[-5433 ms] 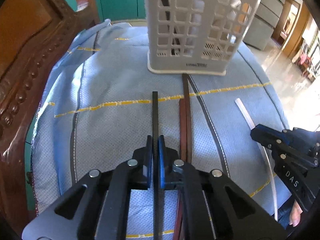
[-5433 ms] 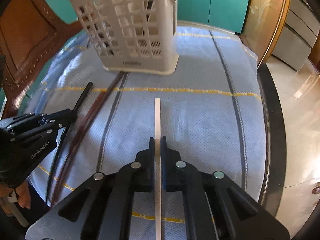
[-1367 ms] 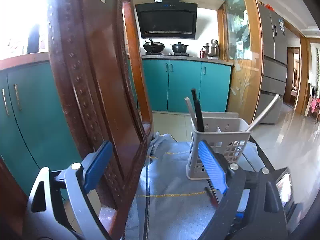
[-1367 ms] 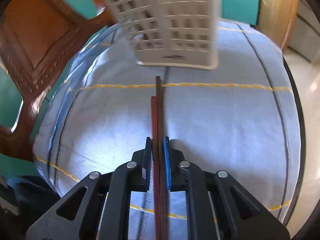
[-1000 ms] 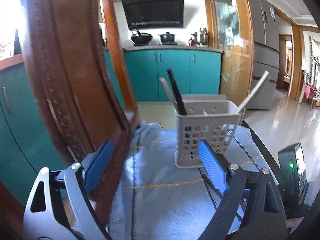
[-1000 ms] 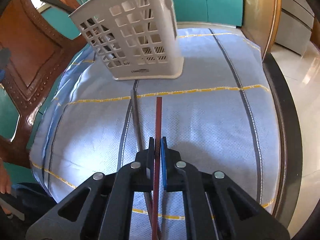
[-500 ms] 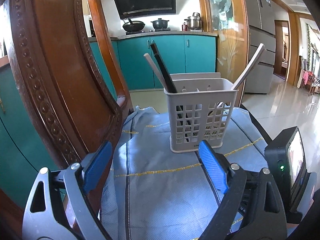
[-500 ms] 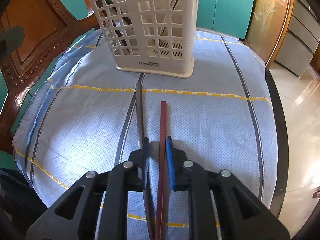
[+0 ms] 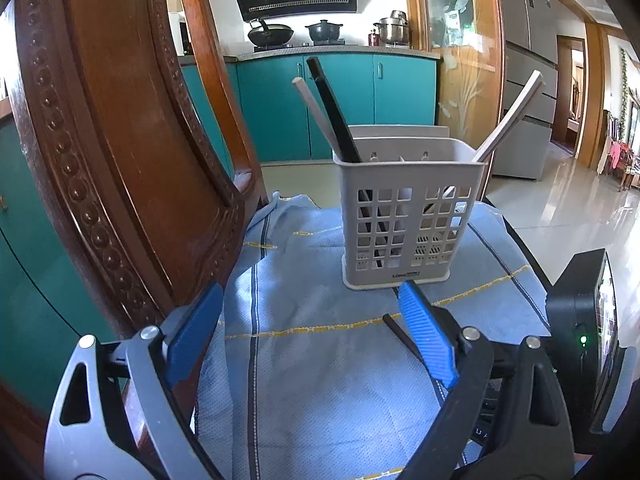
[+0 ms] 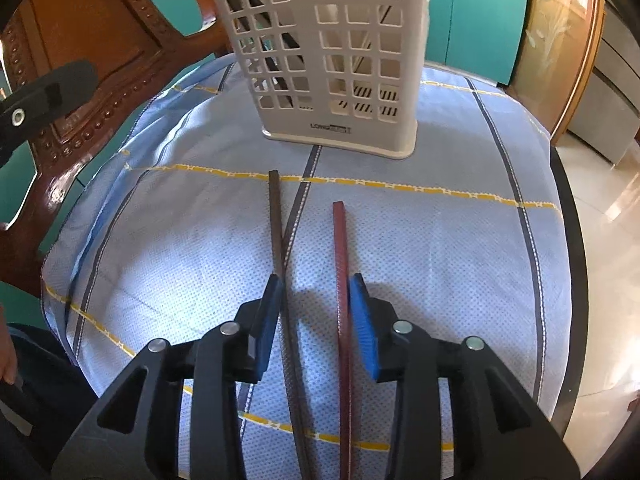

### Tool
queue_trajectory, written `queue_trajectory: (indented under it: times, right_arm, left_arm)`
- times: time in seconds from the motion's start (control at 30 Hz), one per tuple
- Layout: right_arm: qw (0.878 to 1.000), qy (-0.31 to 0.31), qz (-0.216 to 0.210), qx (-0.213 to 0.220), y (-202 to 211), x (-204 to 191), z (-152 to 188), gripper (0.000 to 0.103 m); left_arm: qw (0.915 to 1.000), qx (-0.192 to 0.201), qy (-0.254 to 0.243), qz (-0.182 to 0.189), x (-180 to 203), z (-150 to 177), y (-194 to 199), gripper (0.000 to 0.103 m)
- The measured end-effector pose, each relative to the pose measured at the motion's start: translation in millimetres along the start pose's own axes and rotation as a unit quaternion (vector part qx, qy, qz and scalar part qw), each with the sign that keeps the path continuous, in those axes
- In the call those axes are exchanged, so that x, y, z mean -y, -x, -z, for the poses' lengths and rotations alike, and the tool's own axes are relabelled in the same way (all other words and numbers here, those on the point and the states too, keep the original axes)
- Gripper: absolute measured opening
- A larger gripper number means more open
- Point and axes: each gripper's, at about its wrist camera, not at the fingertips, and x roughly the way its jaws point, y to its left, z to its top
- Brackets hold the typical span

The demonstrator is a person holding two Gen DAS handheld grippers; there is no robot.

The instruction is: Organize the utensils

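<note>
A pale slotted utensil basket (image 10: 332, 60) stands on the blue cloth, seen also in the left wrist view (image 9: 412, 216). It holds a black chopstick (image 9: 332, 112) and a pale chopstick (image 9: 314, 108) on its left side, and a pale chopstick (image 9: 508, 120) leaning right. My right gripper (image 10: 316, 280) hangs low over the cloth with its jaws opening. A brown chopstick (image 10: 276, 224) and a red chopstick (image 10: 340, 248) lie between the pads, side by side and apart, not pressed. My left gripper (image 9: 310, 320) is wide open and empty, short of the basket.
A carved wooden chair back (image 9: 120, 160) rises close on the left of the cloth-covered table (image 10: 460, 240). The table's dark rim (image 10: 572, 280) curves along the right, with shiny floor beyond. Teal cabinets (image 9: 340, 100) stand behind. The left gripper's finger (image 10: 40, 92) shows at the upper left.
The right jaws have spread from shut to partly open, and the red and brown chopsticks now lie apart. The left view has dipped and the basket looks nearer.
</note>
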Motion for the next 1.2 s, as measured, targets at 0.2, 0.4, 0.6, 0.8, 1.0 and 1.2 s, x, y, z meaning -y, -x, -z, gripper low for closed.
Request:
queue_trajectory:
  times: [0.2, 0.4, 0.6, 0.8, 1.0, 1.2]
  right_arm:
    - [1.0, 0.008, 0.014, -0.003, -2, -2, 3, 0.008]
    - [0.999, -0.014, 0.028, -0.012, -4, 21, -1, 0.007]
    - [0.996, -0.088, -0.026, -0.014, -2, 51, -9, 0.014]
    - [0.999, -0.043, 0.017, -0.023, -4, 37, -13, 0.026]
    - [0.998, -0.012, 0.064, -0.021, -4, 39, -7, 0.014]
    - [0.997, -0.039, 0.058, -0.024, -1, 59, -6, 0.007]
  left_arm:
    - [1.0, -0.008, 0.0, -0.002, 1, 2, -3, 0.09]
    - [0.9998, -0.02, 0.003, -0.005, -2, 5, -8, 0.09]
    - [0.9964, -0.073, 0.033, 0.026, -9, 10, -26, 0.09]
    - [0.9899, -0.118, 0.058, 0.053, -10, 15, -44, 0.09]
    - [0.9782, -0.176, 0.06, 0.093, 5, 31, -71, 0.09]
    - [0.9733, -0.202, 0.045, 0.098, 30, 42, -90, 0.09]
